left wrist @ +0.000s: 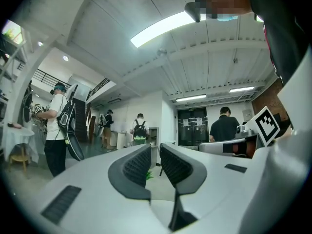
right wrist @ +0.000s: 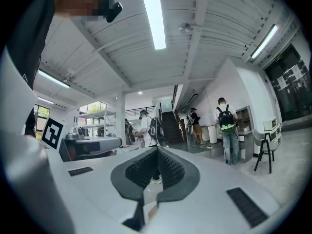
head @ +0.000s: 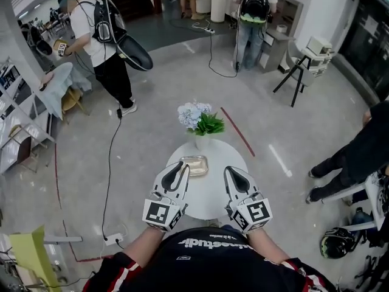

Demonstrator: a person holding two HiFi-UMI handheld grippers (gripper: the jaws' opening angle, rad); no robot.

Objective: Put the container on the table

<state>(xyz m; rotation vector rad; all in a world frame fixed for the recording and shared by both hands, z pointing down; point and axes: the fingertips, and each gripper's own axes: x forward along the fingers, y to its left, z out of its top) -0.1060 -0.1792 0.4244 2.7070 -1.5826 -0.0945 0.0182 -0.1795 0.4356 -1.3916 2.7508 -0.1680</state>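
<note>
Head view: container (head: 194, 165) already lies on round table (head: 209, 201), before flowers (head: 199, 119). Your left gripper (head: 180, 168) is just beside its left edge, likely just after letting go; touching or not, hard to tell. Right gripper (head: 231, 171) waits apart.
Left gripper view: jaws slightly apart, nothing between; container out of sight.
Right gripper view: jaws pressed together, empty; table cut off.

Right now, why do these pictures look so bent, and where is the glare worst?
Head view: fisheye bends the room round the white round table; light is even, shadows soft. Left gripper view: the ceiling light strip blows out white, and the corners go dark. Right gripper view: the overhead light strip glares the same way.
</note>
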